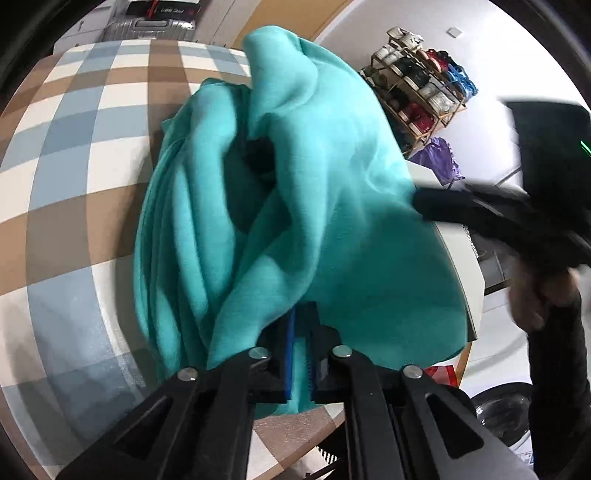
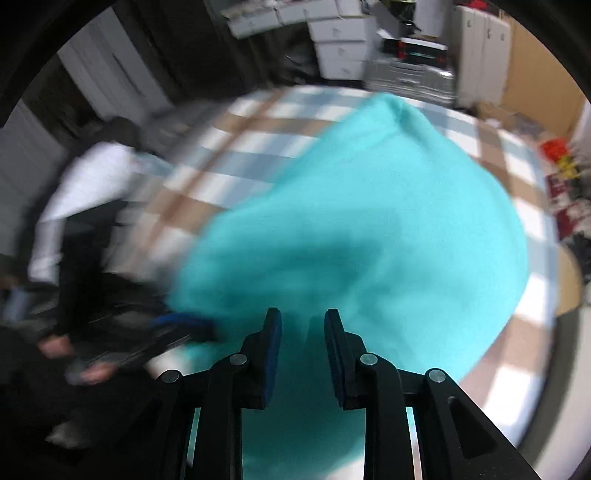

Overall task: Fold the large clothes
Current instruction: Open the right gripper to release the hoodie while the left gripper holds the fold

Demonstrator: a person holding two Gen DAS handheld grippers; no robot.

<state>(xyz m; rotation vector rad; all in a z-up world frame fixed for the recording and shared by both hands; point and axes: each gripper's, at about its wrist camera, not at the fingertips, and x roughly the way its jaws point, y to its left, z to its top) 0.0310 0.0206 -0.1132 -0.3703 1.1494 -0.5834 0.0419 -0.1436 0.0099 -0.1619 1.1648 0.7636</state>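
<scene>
A large teal garment (image 1: 314, 192) is bunched up and lifted over the checked table (image 1: 74, 155). My left gripper (image 1: 301, 332) is shut on a fold of its near edge, cloth pinched between the blue pads. In the left wrist view my right gripper (image 1: 436, 203) shows blurred at the garment's right edge. In the right wrist view the garment (image 2: 369, 229) fills the middle, blurred by motion. My right gripper (image 2: 303, 332) has its jaws a little apart with teal cloth running between them. The left gripper (image 2: 184, 325) shows blurred at the garment's left edge.
The table's checked cloth (image 2: 240, 155) is brown, blue and white. A shoe rack (image 1: 417, 85) and a purple bag (image 1: 439, 158) stand beyond the table's right edge. Suitcases (image 1: 147, 26) are at the back. A washing machine (image 1: 506, 410) is low on the right.
</scene>
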